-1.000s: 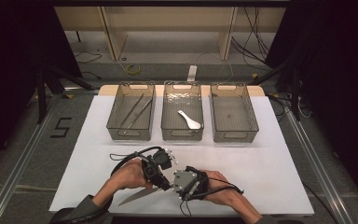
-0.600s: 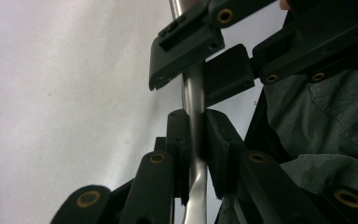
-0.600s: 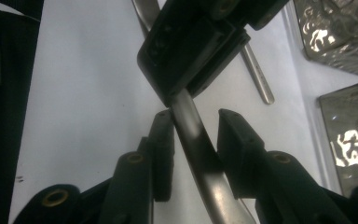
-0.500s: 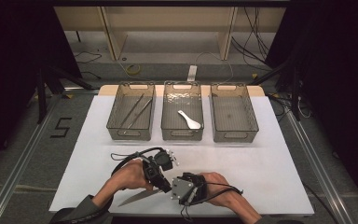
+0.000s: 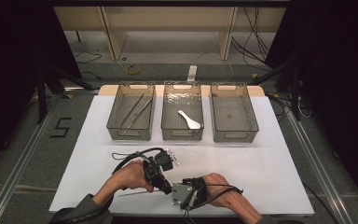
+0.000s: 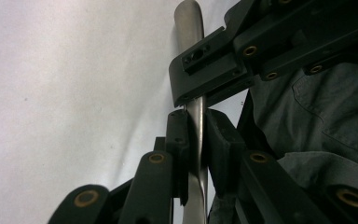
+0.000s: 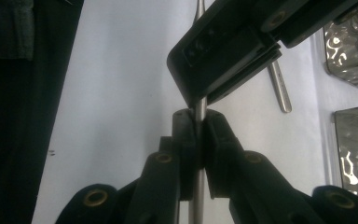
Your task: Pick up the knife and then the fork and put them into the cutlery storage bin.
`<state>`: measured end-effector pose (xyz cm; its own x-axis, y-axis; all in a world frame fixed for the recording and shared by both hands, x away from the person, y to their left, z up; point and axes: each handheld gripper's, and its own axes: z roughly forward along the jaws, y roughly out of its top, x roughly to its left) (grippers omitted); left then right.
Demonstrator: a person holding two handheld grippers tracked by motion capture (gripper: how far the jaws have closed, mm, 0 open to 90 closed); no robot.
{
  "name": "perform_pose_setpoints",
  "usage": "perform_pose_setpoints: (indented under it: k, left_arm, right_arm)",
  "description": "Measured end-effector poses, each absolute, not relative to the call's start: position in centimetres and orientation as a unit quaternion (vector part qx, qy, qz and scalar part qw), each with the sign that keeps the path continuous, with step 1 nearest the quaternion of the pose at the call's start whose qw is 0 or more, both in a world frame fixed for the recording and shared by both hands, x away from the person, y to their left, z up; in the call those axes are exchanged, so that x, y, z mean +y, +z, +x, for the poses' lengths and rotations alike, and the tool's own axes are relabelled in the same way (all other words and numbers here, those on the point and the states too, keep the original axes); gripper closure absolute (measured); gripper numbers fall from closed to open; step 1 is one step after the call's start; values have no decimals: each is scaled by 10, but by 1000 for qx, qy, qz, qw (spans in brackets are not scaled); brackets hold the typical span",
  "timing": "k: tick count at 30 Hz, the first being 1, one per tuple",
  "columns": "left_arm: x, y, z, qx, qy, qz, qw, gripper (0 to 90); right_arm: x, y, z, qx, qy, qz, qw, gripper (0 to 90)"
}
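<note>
A long thin steel tool (image 5: 135,192), like tweezers, is held level just above the white table near its front edge. My left gripper (image 5: 166,188) is shut on its flat shaft (image 6: 189,28), the pads pressing both sides. My right gripper (image 5: 173,193) meets it from the right; its jaws have just been closing and now clamp one thin prong (image 7: 199,106). A second prong (image 7: 279,88) runs free beside it. In the left gripper view (image 6: 198,130) the right gripper's jaw crosses the shaft just above; in the right gripper view (image 7: 198,126) the left gripper's jaw does the same.
Three clear bins stand in a row at the table's back. The left bin (image 5: 127,134) holds thin metal sticks (image 5: 135,111), the middle bin (image 5: 182,135) a white spoon (image 5: 189,120), and nothing lies in the right bin (image 5: 235,135). The white mat (image 5: 270,168) covers the table.
The right gripper has shifted slightly toward the front edge and its jaws have closed onto the steel tool. The left hand has kept still.
</note>
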<state>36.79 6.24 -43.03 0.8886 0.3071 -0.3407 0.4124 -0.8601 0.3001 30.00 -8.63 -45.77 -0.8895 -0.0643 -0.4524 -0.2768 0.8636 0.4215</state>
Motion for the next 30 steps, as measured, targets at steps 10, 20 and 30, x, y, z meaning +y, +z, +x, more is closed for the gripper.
perform_pose_setpoints:
  k: [10, 20, 30]
  left_arm:
    - [74, -413, 372, 219, -90, 940, 245, 498]
    - [102, -391, 381, 285, 33, 892, 348, 302]
    - [126, -384, 386, 319, 93, 855, 398, 211]
  right_arm:
    - [-95, -455, 307, 944, 241, -49, 221, 849]
    - [-118, -452, 326, 944, 229, 3, 237, 848]
    - [-143, -450, 347, 939, 216, 71, 257, 847]
